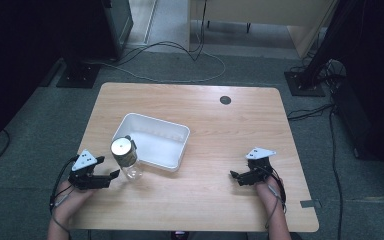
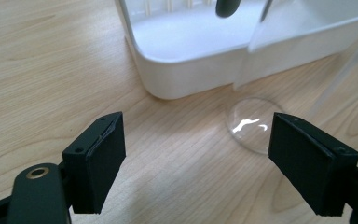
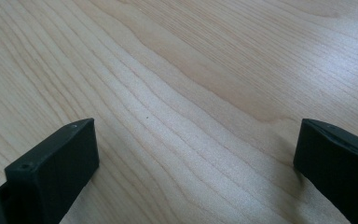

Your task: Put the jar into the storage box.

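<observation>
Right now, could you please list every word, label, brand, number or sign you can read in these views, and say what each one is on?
None: no readable text in any view.
Jar: clear glass, metal lid, no label visible.
White bin: plain walls, no print.
Left tool and right tool: black, unmarked.
Table: bare wood grain; the small dark round fitting near its far edge is too small to tell.
</observation>
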A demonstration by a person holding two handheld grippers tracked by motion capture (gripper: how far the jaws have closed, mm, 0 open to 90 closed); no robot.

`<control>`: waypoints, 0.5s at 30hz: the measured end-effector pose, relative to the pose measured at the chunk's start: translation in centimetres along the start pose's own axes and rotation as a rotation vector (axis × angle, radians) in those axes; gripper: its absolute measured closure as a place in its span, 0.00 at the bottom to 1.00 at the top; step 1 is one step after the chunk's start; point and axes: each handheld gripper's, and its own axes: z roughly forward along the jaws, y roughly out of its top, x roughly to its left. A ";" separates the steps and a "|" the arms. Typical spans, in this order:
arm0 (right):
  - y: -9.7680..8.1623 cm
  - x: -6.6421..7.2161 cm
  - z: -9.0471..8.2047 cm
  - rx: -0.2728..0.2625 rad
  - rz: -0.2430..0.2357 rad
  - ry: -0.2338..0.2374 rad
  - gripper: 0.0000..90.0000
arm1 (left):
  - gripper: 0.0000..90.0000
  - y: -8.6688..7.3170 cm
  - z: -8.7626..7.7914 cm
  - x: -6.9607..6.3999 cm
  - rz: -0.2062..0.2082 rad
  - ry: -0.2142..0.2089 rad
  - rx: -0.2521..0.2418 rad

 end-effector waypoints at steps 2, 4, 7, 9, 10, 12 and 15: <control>0.0 0.0 0.0 0.000 0.000 0.000 0.00 | 0.21 0.3 -0.3 -0.2 0.004 -0.019 -0.013; 0.0 0.0 0.0 0.000 0.000 0.000 0.00 | 0.21 0.4 -0.4 -0.3 0.003 -0.028 -0.016; 0.0 0.0 0.0 0.000 0.001 -0.001 0.00 | 0.21 0.5 -0.7 -0.4 -0.003 -0.080 -0.030; 0.0 0.0 0.0 0.000 0.001 -0.001 0.00 | 0.21 0.7 -0.9 -0.5 0.004 -0.102 -0.035; 0.0 0.0 0.0 0.000 0.001 -0.001 0.00 | 0.21 0.9 -1.0 -0.8 0.013 -0.110 -0.036; 0.0 0.0 0.0 0.000 0.001 -0.001 0.00 | 0.21 1.1 -1.1 -1.0 0.023 -0.114 -0.043; 0.0 0.0 0.0 0.000 0.000 -0.001 0.00 | 0.21 1.3 -1.1 -1.3 0.032 -0.120 -0.048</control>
